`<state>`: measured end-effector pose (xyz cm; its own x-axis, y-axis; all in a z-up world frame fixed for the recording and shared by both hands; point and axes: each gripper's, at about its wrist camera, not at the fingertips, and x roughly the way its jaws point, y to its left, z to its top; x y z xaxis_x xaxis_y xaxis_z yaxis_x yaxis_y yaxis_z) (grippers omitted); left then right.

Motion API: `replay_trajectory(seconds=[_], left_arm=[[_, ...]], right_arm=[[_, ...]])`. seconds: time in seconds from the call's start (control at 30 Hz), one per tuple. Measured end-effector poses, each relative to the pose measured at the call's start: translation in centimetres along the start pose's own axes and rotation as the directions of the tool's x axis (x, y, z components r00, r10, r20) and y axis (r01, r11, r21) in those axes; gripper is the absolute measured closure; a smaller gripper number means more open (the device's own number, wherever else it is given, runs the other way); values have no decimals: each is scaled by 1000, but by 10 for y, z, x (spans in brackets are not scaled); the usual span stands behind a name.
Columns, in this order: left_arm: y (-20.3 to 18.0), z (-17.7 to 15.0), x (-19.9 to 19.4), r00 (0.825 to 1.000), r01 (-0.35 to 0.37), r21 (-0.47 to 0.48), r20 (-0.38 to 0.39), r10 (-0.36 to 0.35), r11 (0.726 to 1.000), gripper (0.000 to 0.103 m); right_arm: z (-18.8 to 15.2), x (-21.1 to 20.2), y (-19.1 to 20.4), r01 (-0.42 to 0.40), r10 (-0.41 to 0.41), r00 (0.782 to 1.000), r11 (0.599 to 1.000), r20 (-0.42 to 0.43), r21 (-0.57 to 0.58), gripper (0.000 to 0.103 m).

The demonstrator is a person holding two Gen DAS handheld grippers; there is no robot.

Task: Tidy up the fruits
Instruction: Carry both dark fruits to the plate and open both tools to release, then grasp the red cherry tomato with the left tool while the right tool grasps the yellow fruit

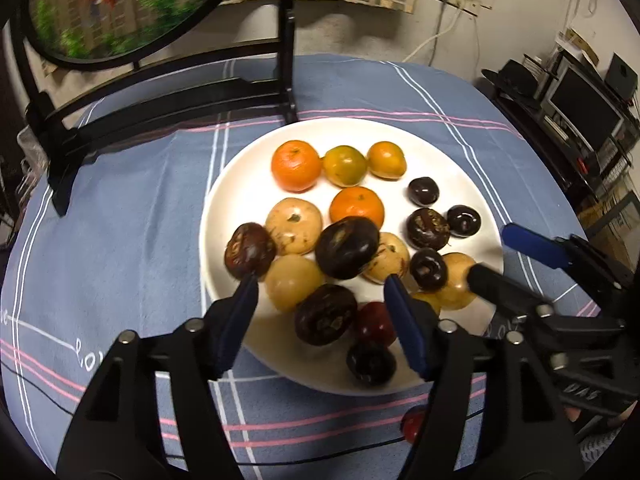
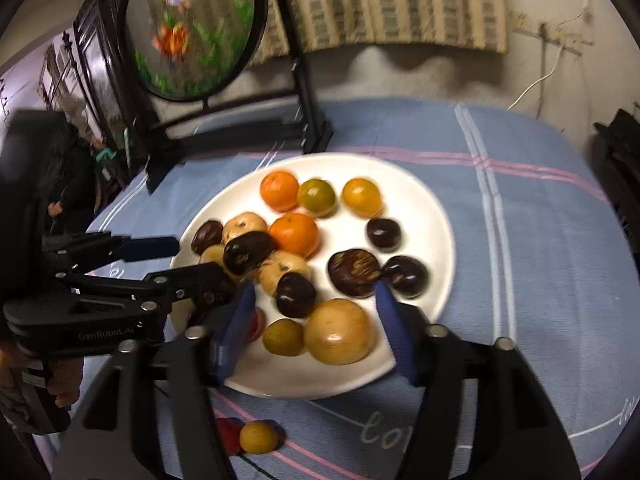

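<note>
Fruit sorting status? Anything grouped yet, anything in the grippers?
Done: most fruit sits on the white plate, oranges clustered at the back. In hand: nothing; left gripper and right gripper are both open over the plate. Left: dark and tan fruit are mixed, and a small yellow fruit lies on the tablecloth.

Our fruit tally
On one white plate point(image 1: 224, 200) ahead of the left gripper point(image 1: 322, 280) we count two orange mandarins point(image 1: 296, 166), two yellowish citrus point(image 1: 386, 160), four tan fruits point(image 1: 294, 226), eight dark fruits point(image 1: 347, 248).
</note>
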<state>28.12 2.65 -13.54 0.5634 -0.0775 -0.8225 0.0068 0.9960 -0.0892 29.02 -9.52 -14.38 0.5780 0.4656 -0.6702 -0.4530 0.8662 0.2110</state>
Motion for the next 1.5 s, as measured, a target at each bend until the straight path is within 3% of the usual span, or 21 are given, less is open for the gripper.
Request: replay_trajectory(seconds=[0.17,0.53,0.93,1.0,1.17,1.5], left_arm=[[5,-21,-10,1000,20,-34,-16,-21,999,35],[-23,-82,-21,994,50,55,-101,-44,997,35],[-50,-97,1,987,86,134,-148,-65,987,34],[-44,-96,2,987,93,109,-142,-77,990,38],[-33,-89,2,984,127,86,-140,-114,988,66],[-29,-92,-1,986,114,77,-130,-104,990,73]], right_arm=[[-9,-21,-7,-11,10,1000,999,20,51,40],[-52,-55,-2,7,-5,999,998,-32,66,40],[-80,-79,-17,40,-32,998,990,-56,138,40],[-82,-79,-18,39,-31,998,989,-58,143,40],[-84,-75,-17,29,-19,998,988,-67,148,40],[-83,-66,-7,5,5,995,994,-97,108,40]])
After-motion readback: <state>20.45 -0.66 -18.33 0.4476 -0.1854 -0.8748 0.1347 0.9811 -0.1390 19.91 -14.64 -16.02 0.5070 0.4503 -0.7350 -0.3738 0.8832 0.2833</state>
